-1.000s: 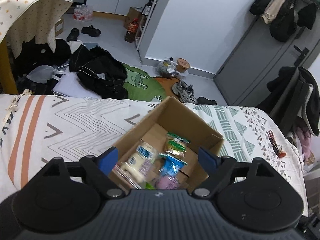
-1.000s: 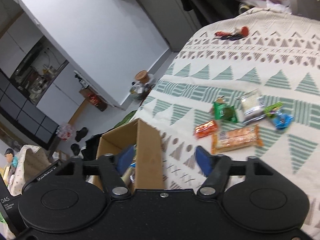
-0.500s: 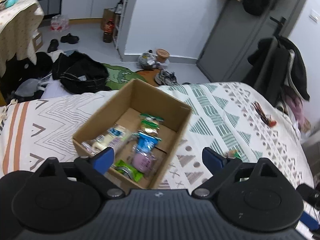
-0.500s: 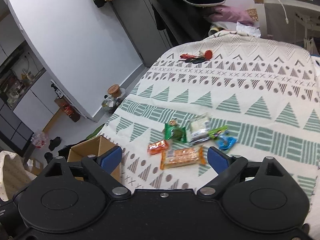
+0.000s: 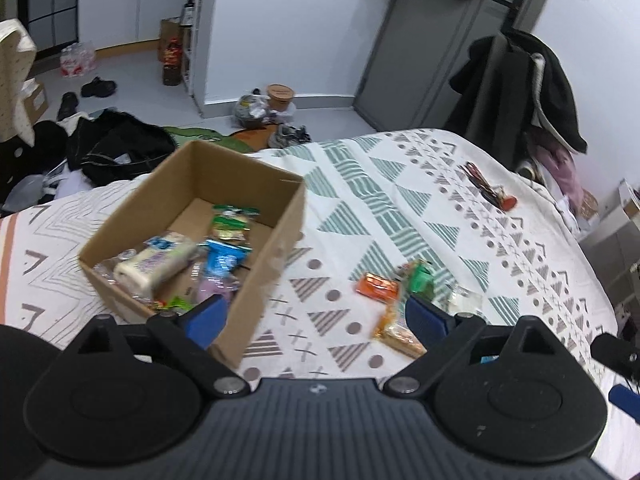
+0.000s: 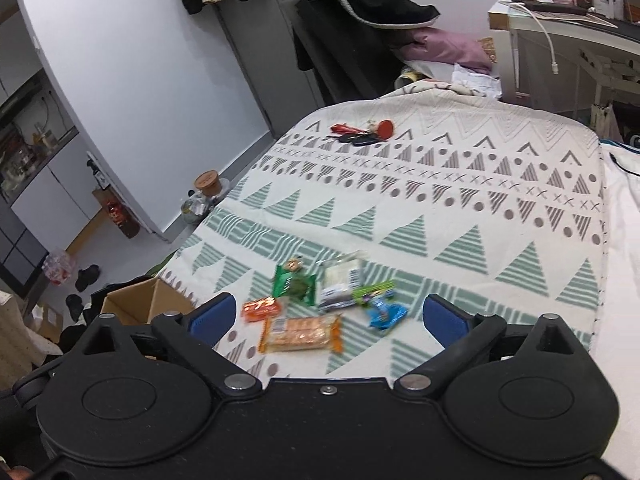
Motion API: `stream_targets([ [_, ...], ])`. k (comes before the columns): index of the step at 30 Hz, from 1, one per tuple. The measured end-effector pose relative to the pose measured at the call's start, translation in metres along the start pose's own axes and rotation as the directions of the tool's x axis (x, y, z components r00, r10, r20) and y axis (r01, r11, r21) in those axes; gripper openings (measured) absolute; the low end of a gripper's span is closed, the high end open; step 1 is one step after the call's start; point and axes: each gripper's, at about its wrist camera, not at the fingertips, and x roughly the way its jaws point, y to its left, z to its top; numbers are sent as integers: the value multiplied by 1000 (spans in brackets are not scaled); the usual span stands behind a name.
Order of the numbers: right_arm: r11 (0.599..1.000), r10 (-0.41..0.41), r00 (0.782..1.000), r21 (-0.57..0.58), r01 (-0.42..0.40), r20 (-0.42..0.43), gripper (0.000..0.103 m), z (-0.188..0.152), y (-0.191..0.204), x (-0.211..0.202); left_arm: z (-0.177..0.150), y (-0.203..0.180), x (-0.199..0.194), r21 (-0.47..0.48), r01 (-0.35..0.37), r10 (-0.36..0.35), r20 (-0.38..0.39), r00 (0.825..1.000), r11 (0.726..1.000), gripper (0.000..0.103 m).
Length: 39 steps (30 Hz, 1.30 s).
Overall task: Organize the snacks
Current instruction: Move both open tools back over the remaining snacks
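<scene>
A brown cardboard box point(image 5: 280, 240) sits on the patterned bedspread point(image 5: 400, 208) and holds several snack packets, among them a pale wrapped cake point(image 5: 156, 262) and a blue packet point(image 5: 224, 256). Its corner point(image 6: 136, 300) shows in the right wrist view. Loose snacks lie to its right: an orange biscuit pack point(image 6: 300, 334), a small orange packet point(image 6: 260, 308), a green packet point(image 6: 294, 284), a white packet point(image 6: 340, 280) and a blue packet point(image 6: 386, 314). My left gripper point(image 5: 316, 316) is open above the box's near right corner. My right gripper point(image 6: 326, 316) is open above the loose snacks, holding nothing.
A bunch of keys with a red tag point(image 6: 364, 132) lies at the far side of the bedspread. Clothes and bags point(image 5: 116, 148) cover the floor beyond the bed. A chair draped with dark coats point(image 5: 516, 84) stands by the grey door. A desk point(image 6: 560, 40) is at the right.
Both grippers swung right and back from the box. The left view now takes in the loose snacks beside the box; the right view centres on the loose snacks, the box sliding to its left edge.
</scene>
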Motion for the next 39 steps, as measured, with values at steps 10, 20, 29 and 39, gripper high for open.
stream_targets([
  [10,998,28,999,55,-26,-40,101,13,-36,23,-10,-35,27,52,26,-24,-33,999,998,95],
  [20,995,24,994,95,-14,-103,98,20,-53,59,-17,-56,70,16,56,-55,-97,994,998,95],
  [29,991,2,989,135,18,-148,95,21,-60,85,-34,-76,104,-37,45,-50,-152,987,998,92],
  [39,980,-26,982,190,62,-187,93,15,-78,103,-51,-92,138,-62,44,-56,-216,975,997,86],
])
